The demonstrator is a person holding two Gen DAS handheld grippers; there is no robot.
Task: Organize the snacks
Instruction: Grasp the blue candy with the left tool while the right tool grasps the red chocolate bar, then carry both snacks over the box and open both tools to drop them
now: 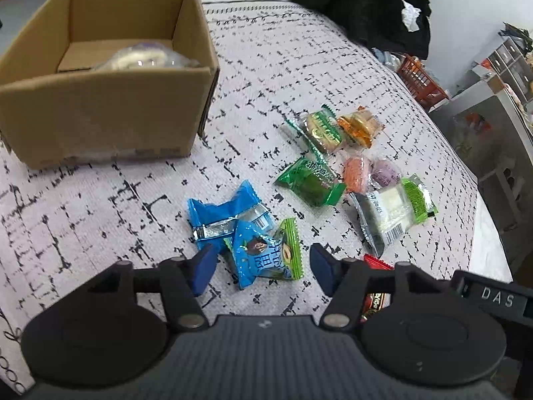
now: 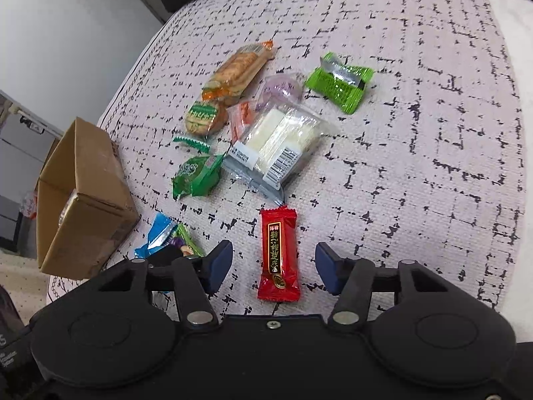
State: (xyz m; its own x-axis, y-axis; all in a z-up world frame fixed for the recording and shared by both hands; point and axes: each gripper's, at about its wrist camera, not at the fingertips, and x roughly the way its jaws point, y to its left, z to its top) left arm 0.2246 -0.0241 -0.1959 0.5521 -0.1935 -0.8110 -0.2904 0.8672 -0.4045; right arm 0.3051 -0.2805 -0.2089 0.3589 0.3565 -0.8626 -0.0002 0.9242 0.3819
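Nearest each camera, a snack sits framed by parted jaws. The left gripper (image 1: 258,268) straddles the blue packet (image 1: 263,253), pads clear of it on both sides, nothing grasped. The right gripper (image 2: 273,268) straddles the red bar (image 2: 279,254), whose long axis runs straight away from the jaws, pads likewise apart from it. Each hand is nearest its own snack. Beyond lie the other snacks on the patterned counter (image 2: 416,133), and left of the left jaws, the cardboard box (image 1: 100,113).
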